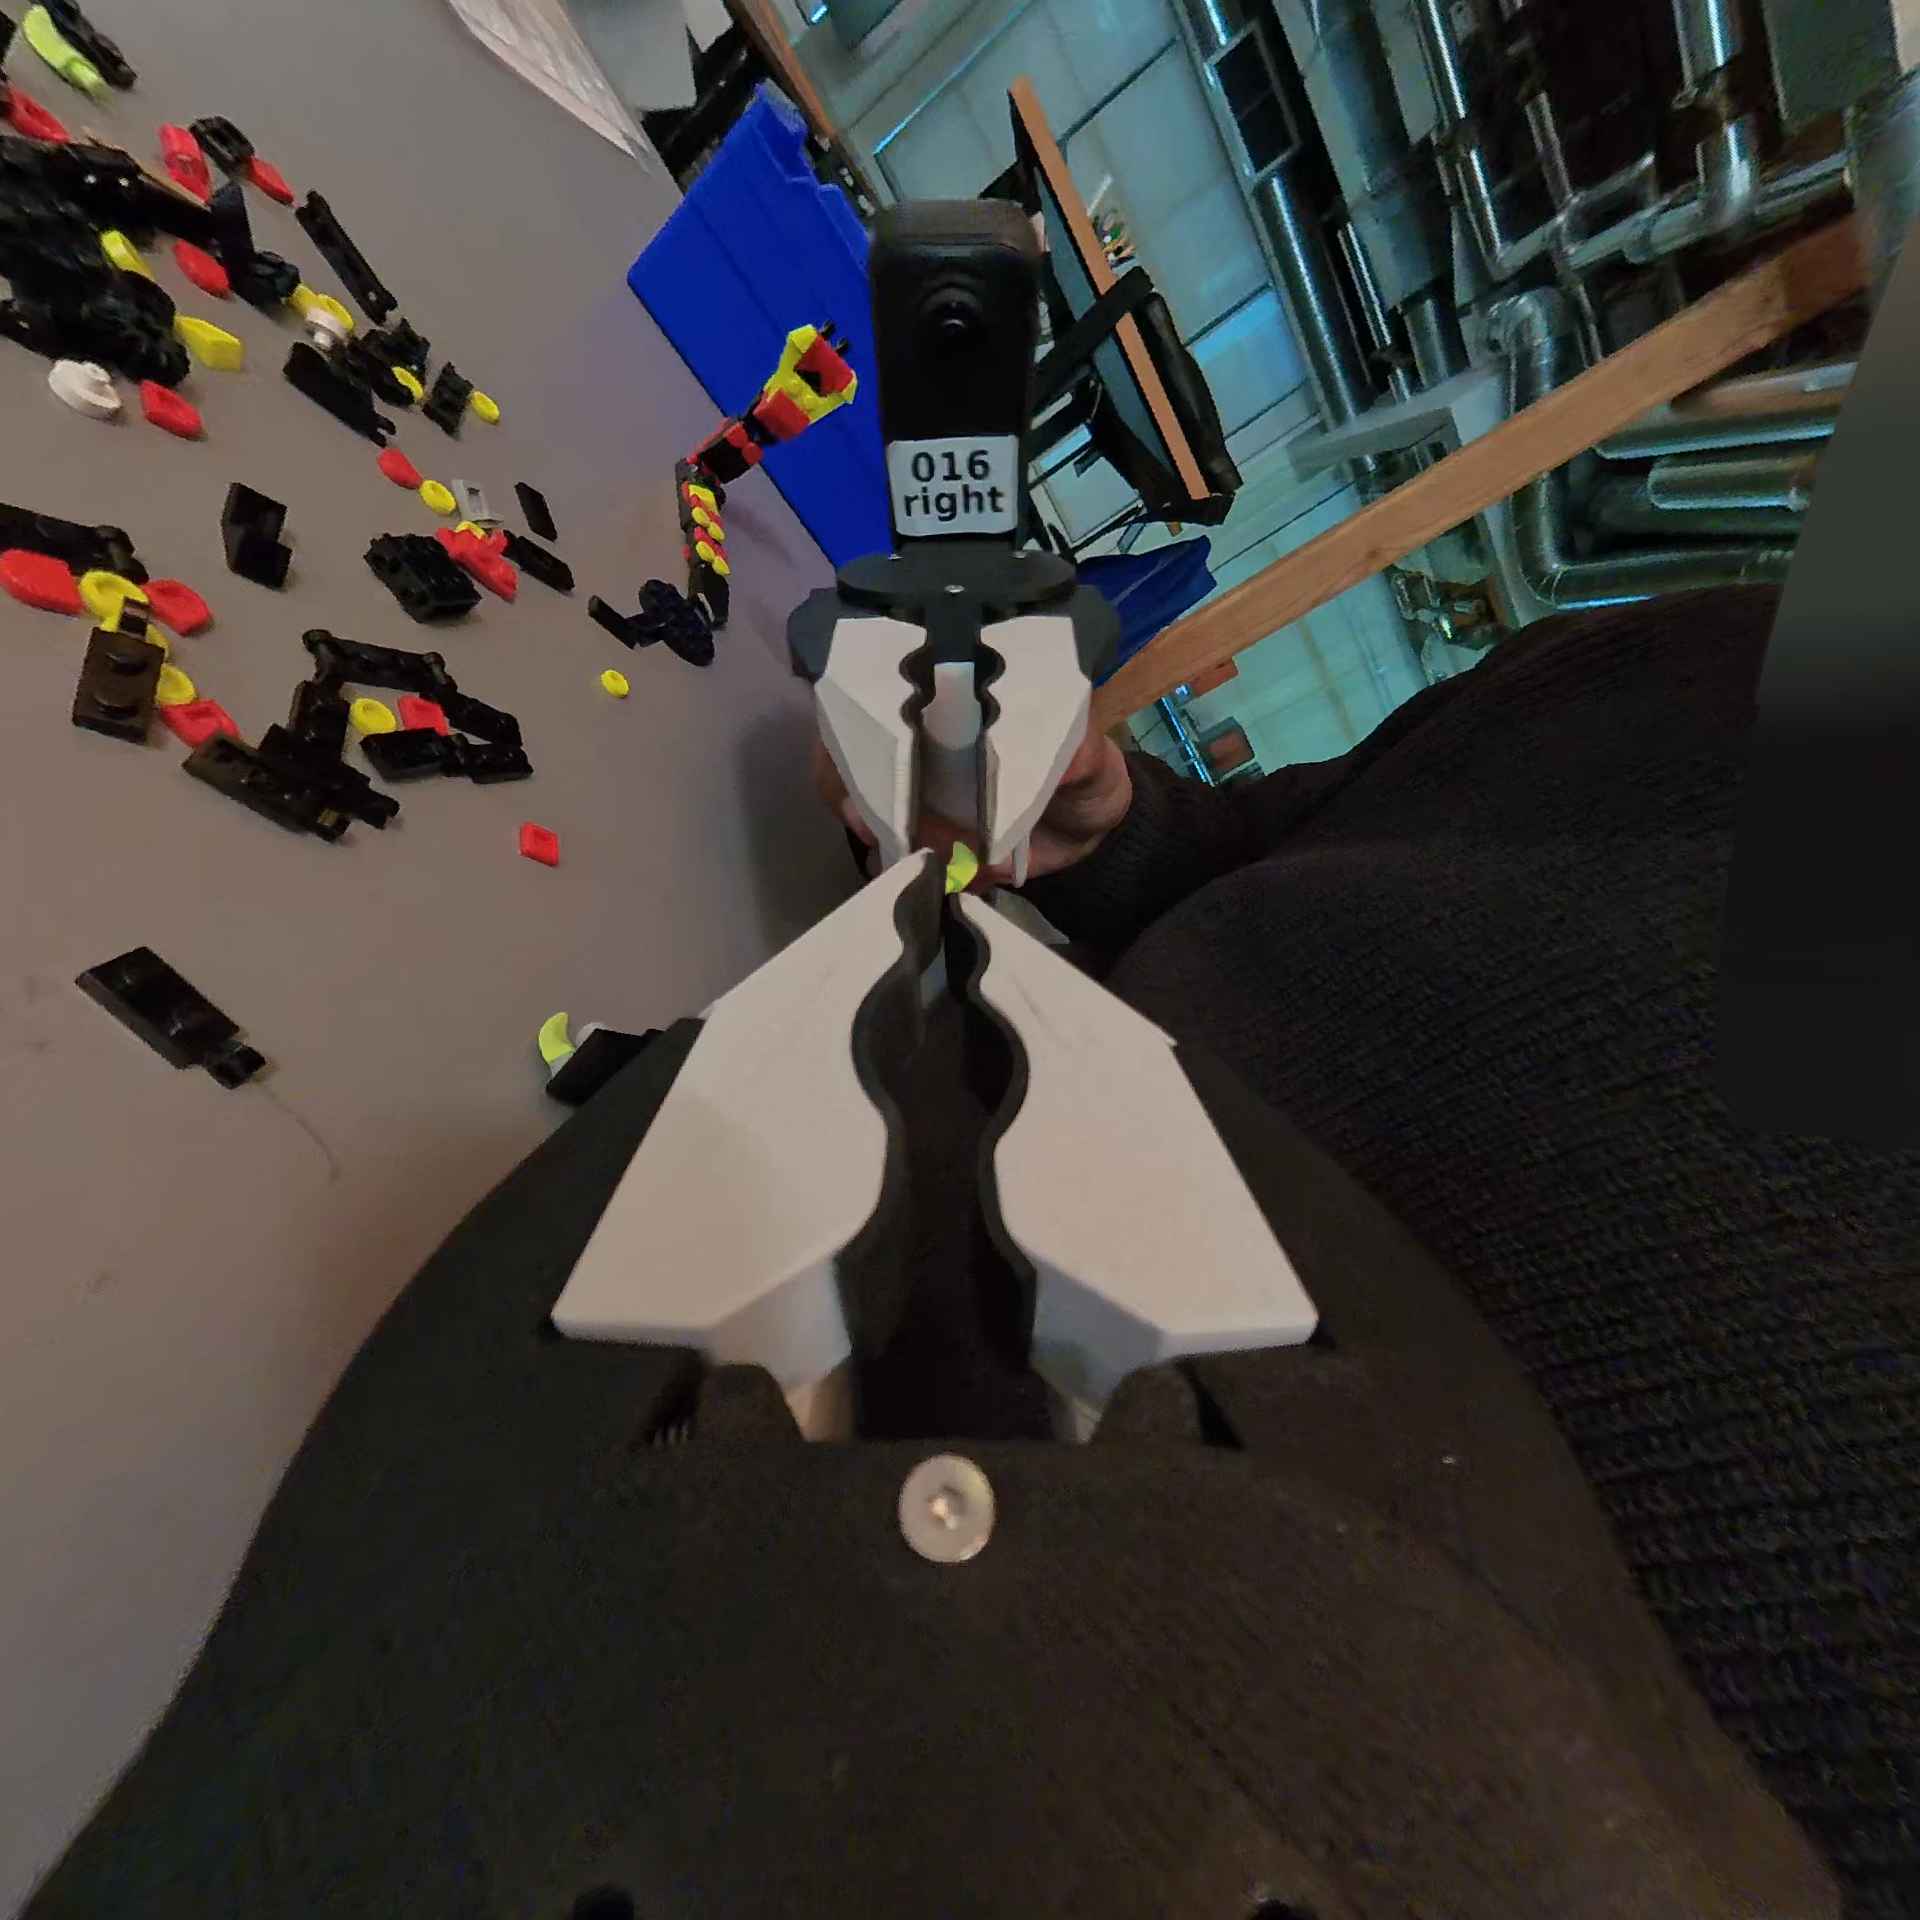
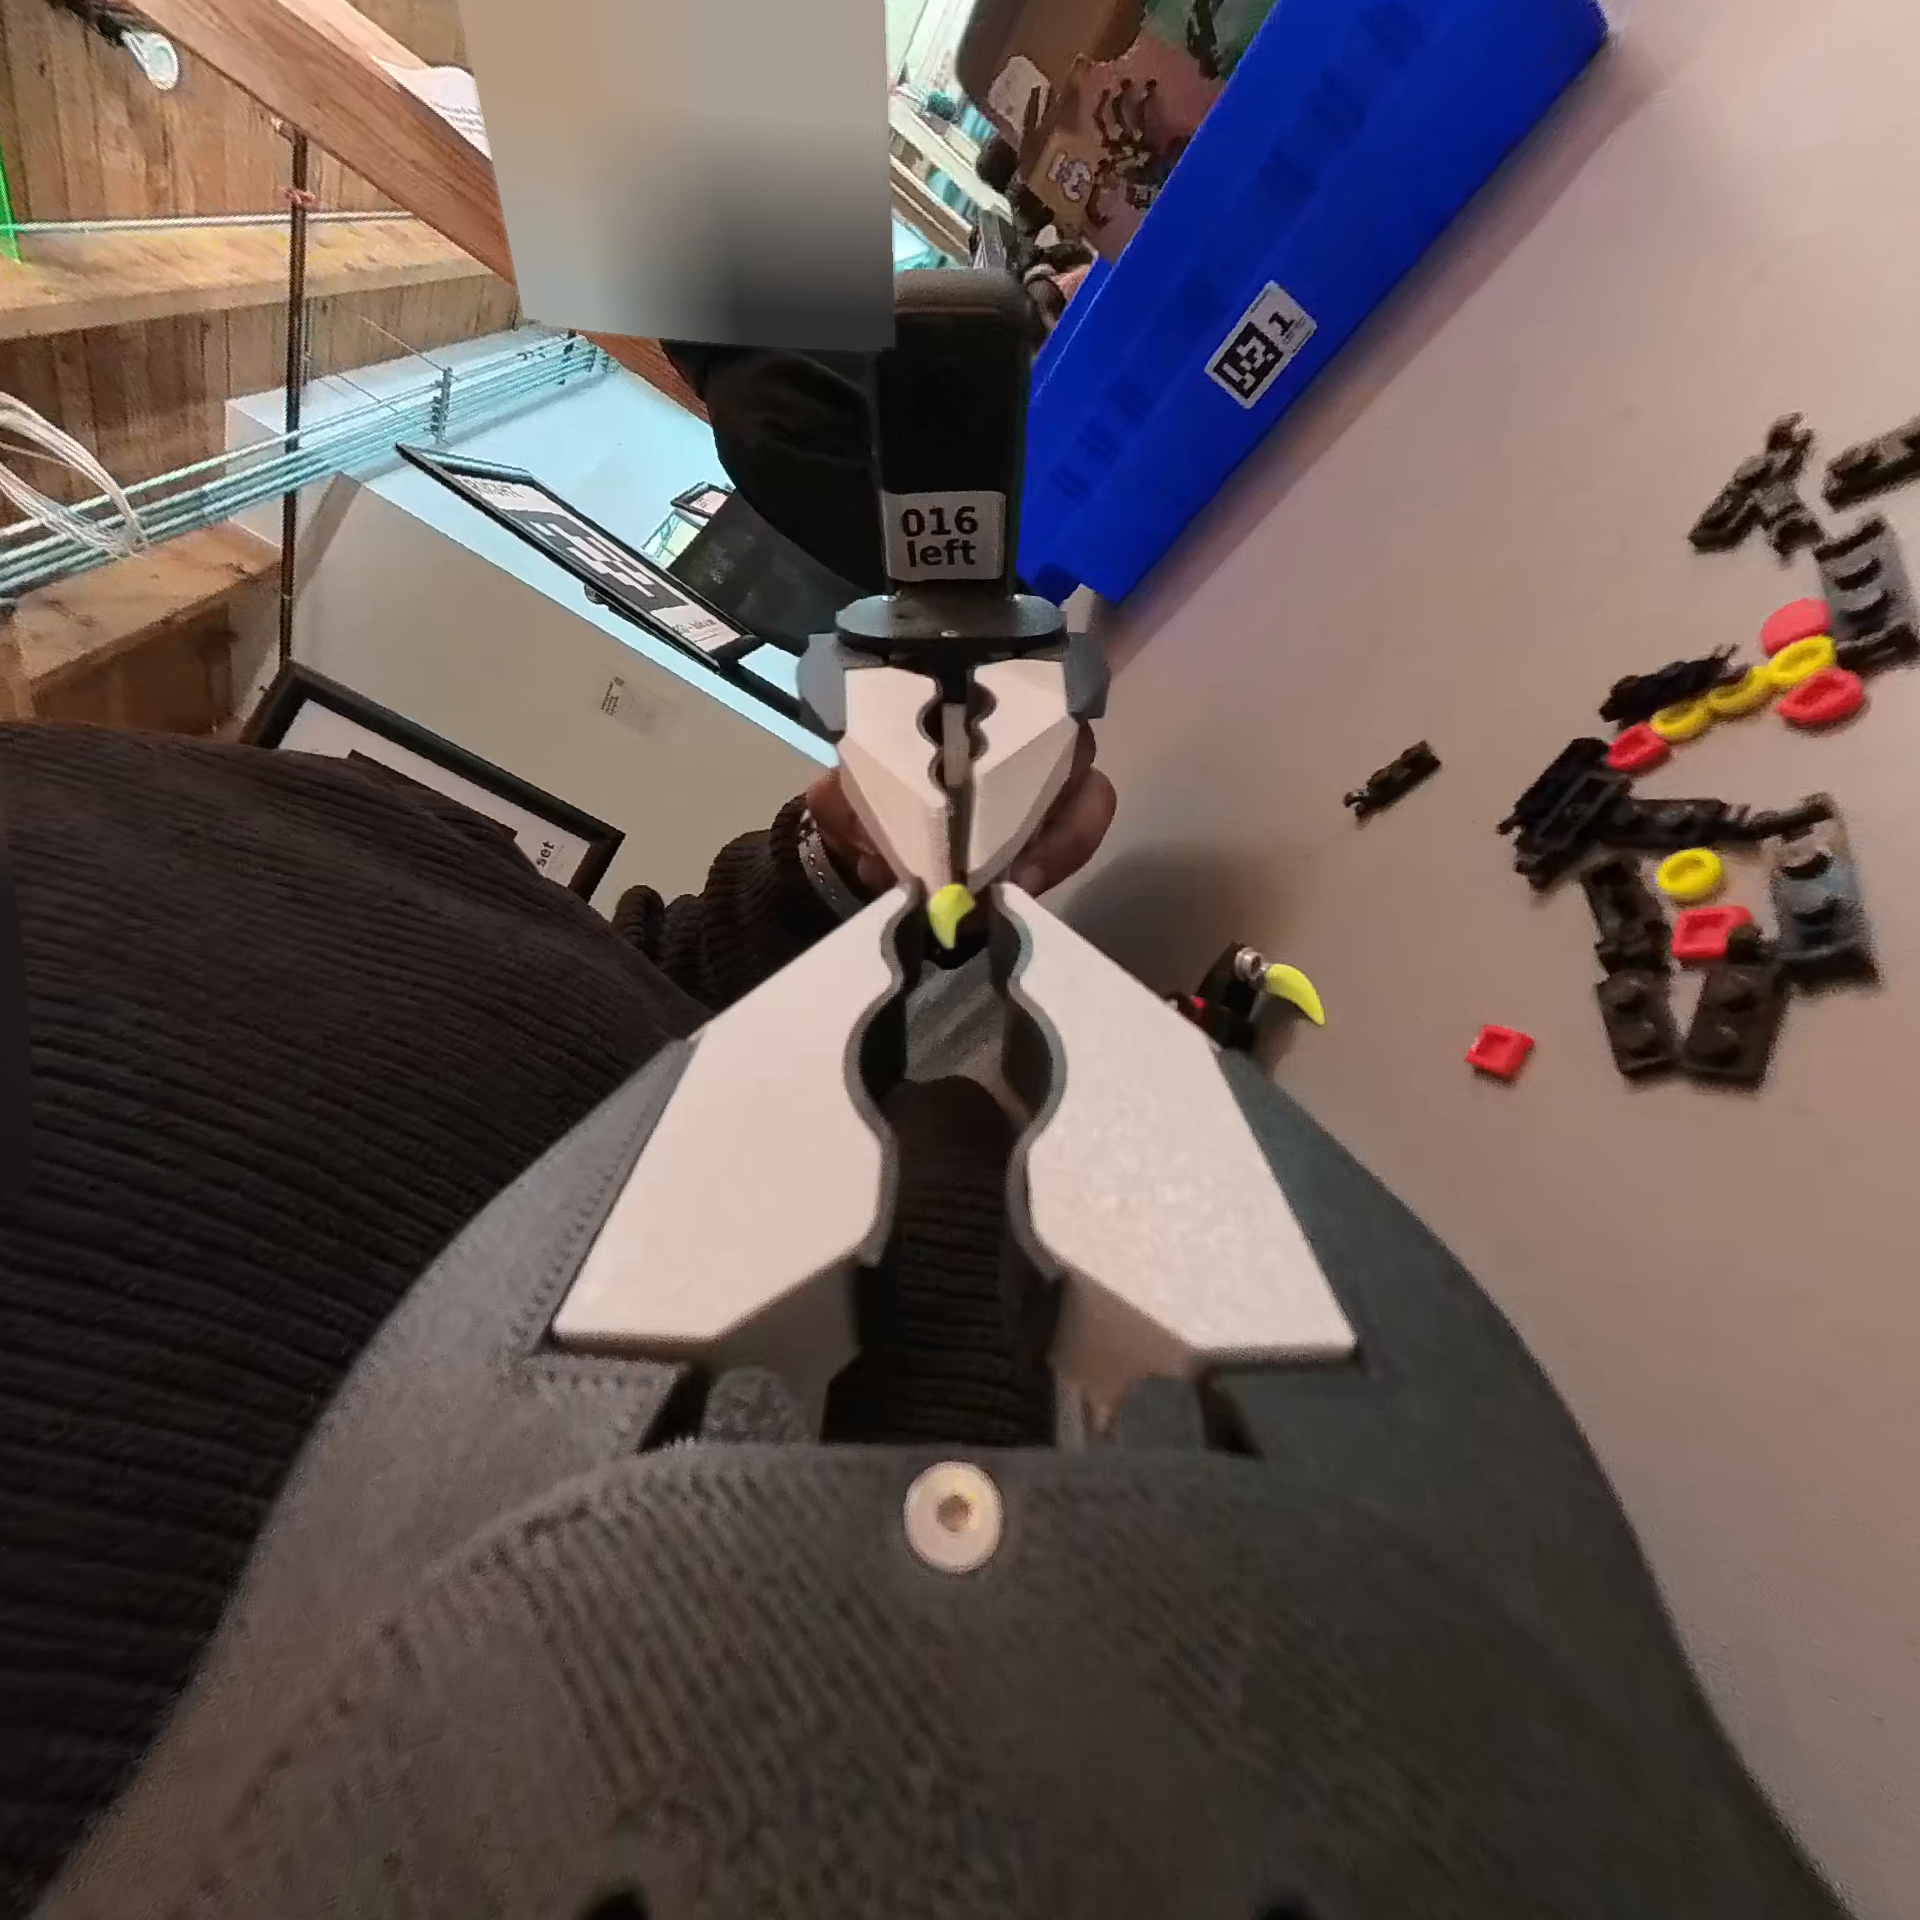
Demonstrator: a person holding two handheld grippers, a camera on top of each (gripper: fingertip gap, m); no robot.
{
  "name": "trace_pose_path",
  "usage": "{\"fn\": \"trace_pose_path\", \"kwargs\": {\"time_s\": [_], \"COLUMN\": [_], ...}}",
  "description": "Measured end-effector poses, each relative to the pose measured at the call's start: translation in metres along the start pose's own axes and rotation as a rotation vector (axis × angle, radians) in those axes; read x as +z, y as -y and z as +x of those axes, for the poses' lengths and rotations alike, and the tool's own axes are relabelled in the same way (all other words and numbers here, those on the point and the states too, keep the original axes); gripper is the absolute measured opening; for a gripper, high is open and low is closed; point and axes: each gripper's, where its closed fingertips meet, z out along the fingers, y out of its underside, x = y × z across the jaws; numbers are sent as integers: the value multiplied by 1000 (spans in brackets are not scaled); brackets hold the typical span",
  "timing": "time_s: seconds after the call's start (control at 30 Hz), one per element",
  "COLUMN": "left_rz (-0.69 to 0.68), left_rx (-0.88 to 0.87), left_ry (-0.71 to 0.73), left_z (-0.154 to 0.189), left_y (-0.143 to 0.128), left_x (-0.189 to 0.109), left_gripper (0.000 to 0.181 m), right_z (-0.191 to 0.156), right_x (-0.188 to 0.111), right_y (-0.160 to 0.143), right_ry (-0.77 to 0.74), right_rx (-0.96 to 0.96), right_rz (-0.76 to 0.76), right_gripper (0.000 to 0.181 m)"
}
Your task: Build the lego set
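1. Hanging in mid-air off the table's edge, a lime-yellow claw piece [image 2: 950, 912] sits between two tip-to-tip grippers, probably for a handover or a press-fit.
2. The right gripper [image 2: 954, 906] looks clamped on its base (the curved horn juts free); the left gripper [image 1: 948, 883] is nearly closed, its contact unclear.
3. Glossy black, red and yellow bricks [image 1: 416, 717] litter the matte grey table [image 1: 416, 987]; a second claw [image 2: 1294, 989] lies nearby.

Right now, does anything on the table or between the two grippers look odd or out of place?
Nothing looks damaged. The loose bricks lie scattered over the grey table, normal for a half-built set. The one unusual thing is the small lime claw piece, held in the air where the left gripper and right gripper meet tip to tip.
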Motion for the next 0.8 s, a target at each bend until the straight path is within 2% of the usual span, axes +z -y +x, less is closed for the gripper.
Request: {"fn": "trace_pose_path", "kwargs": {"time_s": [0.17, 0.33, 0.43, 0.57, 0.8], "left_rz": [72, 195, 168, 104, 45], "left_rx": [-74, -230, -283, -310, -348], "left_ry": [-41, -133, -116, -139, -143], "left_z": [0, -1, -8, -2, -2], "left_y": [11, 27, 22, 12, 1], "left_x": [-7, -21, -19, -9, 2], "left_gripper": [0, 0, 0, 0, 0], "right_z": [-12, -6, -5, -3, 0], "right_x": [-9, -21, -16, -6, -4], "right_y": [18, 23, 18, 4, -3], "right_ry": [-15, -240, -313, -323, -412], "right_rx": [-215, -666, -839, -927, -1126], "right_rz": [71, -12, -60, -131, -210], "right_gripper": [10, 8, 8, 9, 4]}}
